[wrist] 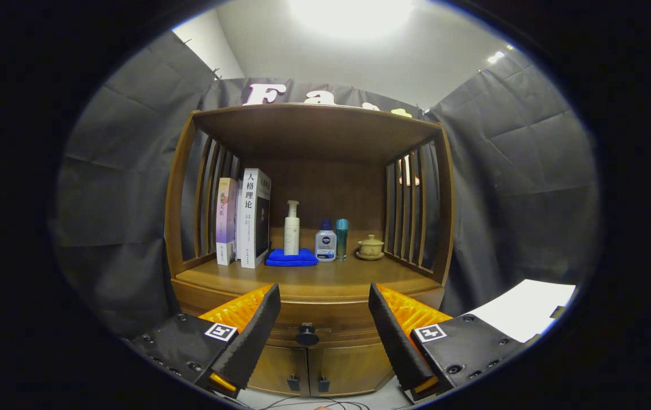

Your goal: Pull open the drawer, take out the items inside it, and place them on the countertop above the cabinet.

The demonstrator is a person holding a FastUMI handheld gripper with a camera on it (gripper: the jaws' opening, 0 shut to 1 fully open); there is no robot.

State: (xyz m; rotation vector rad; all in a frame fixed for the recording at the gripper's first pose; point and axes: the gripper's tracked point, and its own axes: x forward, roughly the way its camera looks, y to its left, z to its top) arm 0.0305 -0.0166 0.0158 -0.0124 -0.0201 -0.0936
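The gripper (pixel 324 304) hangs in front of the wooden cabinet (pixel 308 273), its two fingers spread wide apart and holding nothing. Right between them, a little beyond the tips, sits the dark round knob (pixel 307 335) of the drawer (pixel 308 327) — and that drawer is closed, its front flush under the countertop (pixel 314 278). What lies inside cannot be seen from here. Below the drawer, two cabinet doors (pixel 308 370) meet in the middle, each with a small dark handle.

Up on the countertop, further back, things stand in a row. At the far left two books (pixel 244 219) stand upright, side by side. Next to them a folded blue cloth (pixel 291 258) lies flat, with a white pump bottle (pixel 292 229) standing on it. Just right of the cloth comes a squat clear bottle with a blue cap (pixel 325 242), then a slim teal bottle (pixel 341 238) touching or almost touching it, and at the right end a small lidded teacup on a saucer (pixel 370 247) — standing apart from the bottles. Slatted wooden sides close the shelf space left and right, with a flat wooden top above
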